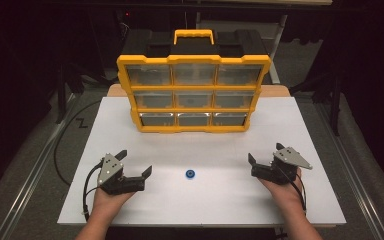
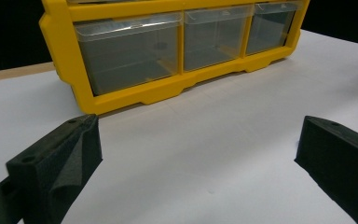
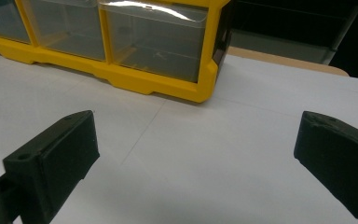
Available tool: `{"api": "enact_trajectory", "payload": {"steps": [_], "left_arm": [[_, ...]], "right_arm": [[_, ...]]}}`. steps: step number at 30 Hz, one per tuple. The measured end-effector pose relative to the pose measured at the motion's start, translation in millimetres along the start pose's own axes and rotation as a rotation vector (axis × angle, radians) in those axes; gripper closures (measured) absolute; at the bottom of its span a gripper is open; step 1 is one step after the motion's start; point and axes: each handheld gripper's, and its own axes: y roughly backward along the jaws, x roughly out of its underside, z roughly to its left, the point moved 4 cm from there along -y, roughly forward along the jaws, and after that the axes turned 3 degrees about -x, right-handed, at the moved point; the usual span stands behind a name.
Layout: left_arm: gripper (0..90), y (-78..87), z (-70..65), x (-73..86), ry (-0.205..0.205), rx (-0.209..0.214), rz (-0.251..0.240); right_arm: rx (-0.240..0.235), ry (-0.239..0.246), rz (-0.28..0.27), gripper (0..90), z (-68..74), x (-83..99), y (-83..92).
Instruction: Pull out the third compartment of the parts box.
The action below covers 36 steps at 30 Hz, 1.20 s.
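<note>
Your left gripper (image 1: 136,162) rests on the near left of the white bench (image 1: 300,200), jaws spread wide with nothing between them. Your right gripper (image 1: 265,154) rests on the near right, jaws likewise wide apart and empty. Both your hands are partly cut off at the bottom edge of the high view, and a black cable loops from each gripper toward you.

A small blue disc (image 1: 190,174) lies flat on the bench between the two grippers, apart from both. It is too small to say what it is.

At the far side stands a yellow organiser (image 1: 194,59) with a handle on top and a three-by-three bank of clear drawers. In the high view a dark spot shows in the middle drawer (image 1: 194,99), too faint to identify. In the left gripper view the bottom row (image 2: 186,39) is in sight and the upper rows are cut off; a faint mark shows through the left drawer. In the right gripper view the organiser's right end (image 3: 212,60) shows, its far part cut off. The surroundings beyond the bench are dark and hard to make out.
</note>
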Motion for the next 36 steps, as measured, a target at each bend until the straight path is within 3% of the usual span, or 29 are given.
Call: {"api": "enact_trajectory", "payload": {"steps": [14, 36], "left_arm": [[0.2, 1.6, 2.4, -0.8, -0.002, -0.032, -0.009], [0.3, -0.8, -0.7, 3.2, -0.023, -0.024, -0.006]], "right_arm": [[0.021, 0.006, -0.004, 1.1, -1.4, -12.5, -23.6], [0.031, 0.065, 0.016, 1.2, -4.6, -21.4, -51.7]]}}
